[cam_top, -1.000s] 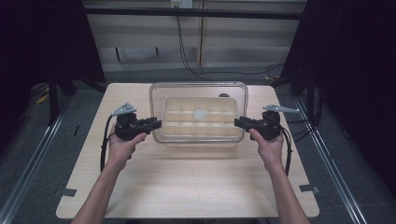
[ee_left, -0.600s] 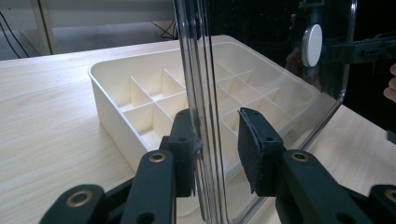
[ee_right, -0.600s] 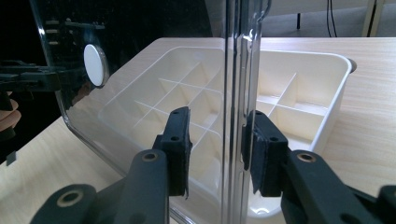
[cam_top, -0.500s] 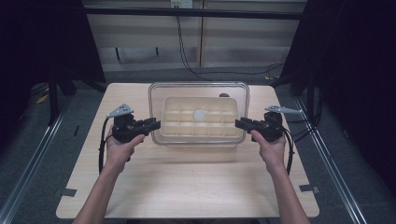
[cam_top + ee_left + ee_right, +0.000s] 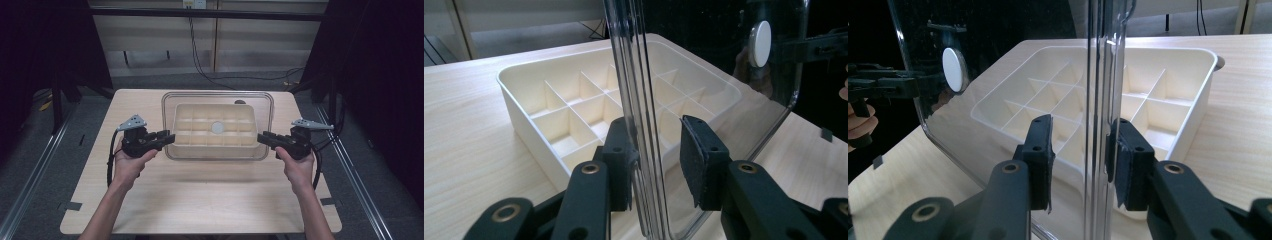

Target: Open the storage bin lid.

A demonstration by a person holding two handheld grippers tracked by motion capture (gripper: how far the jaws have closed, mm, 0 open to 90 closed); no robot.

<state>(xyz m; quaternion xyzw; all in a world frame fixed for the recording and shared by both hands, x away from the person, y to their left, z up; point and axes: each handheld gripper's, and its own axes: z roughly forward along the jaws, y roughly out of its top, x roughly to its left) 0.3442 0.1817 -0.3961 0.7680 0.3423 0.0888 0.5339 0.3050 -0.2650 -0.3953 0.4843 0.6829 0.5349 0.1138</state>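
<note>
From the high view, a cream divided tray (image 5: 215,131) sits at the middle of the desk (image 5: 200,200), and a clear lid (image 5: 218,96) with a white round knob (image 5: 217,127) hovers over the tray, its rim reaching past the tray on every side. The left hand-held gripper (image 5: 168,137) meets the lid's left edge and the right hand-held gripper (image 5: 262,137) meets its right edge, each held by a hand coming up from the near side of the desk. In the left gripper view, the lid's edge (image 5: 636,100) runs between the left hand-held gripper (image 5: 655,155) jaws, which stand apart: one pad seems to touch the rim, while the other stands clear with a gap showing, so the lid is straddled, not clamped. The tray (image 5: 549,110) lies beyond the lid. In the right gripper view, the right hand-held gripper (image 5: 1080,160) likewise straddles the lid's edge (image 5: 1100,100) with its jaws apart and the tray (image 5: 1148,100) behind. The step in hand looks like taking hold of the lid at both ends, above the tray. The next move likely calls for closing both pairs of jaws evenly on the rim, then keeping the lid level over the tray so it neither tilts nor slips.
</note>
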